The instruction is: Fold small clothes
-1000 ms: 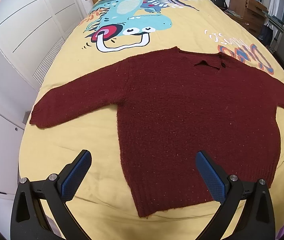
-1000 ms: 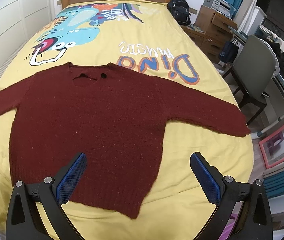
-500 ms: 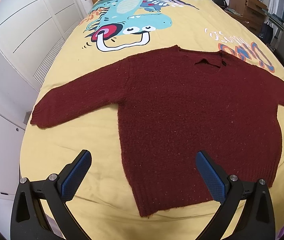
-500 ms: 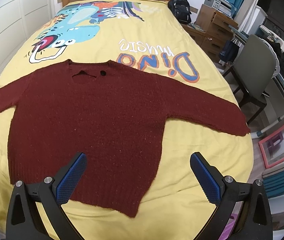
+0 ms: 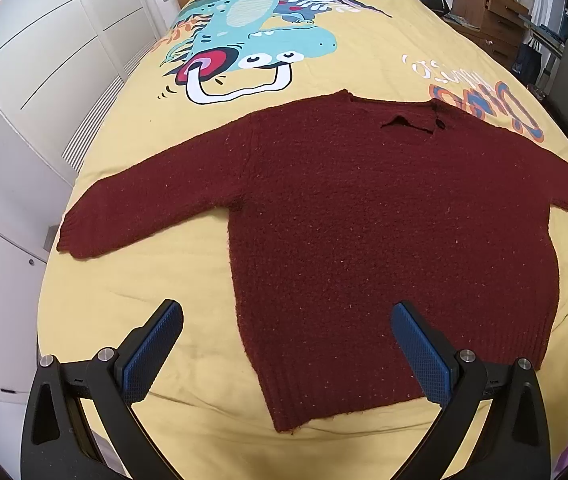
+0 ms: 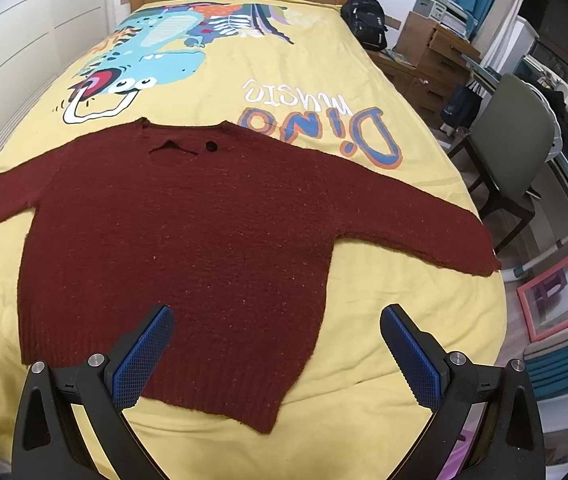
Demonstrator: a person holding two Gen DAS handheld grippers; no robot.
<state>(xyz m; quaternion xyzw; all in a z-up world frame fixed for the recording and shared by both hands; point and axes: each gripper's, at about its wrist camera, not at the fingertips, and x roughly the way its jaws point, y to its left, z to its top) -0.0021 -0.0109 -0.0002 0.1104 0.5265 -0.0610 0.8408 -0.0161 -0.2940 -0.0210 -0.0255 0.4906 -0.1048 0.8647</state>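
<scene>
Across the foot end of the yellow bedspread [image 5: 132,312] the maroon sweater [image 5: 384,216] lies flat, sleeves stretched toward the two side edges, hem nearest both tools. The left gripper [image 5: 286,346] hangs released over the hem's left corner, the right gripper [image 6: 276,344] released over its right corner. Each view cuts off the far cuff, and I cannot make out the dark spot at the collar.
</scene>
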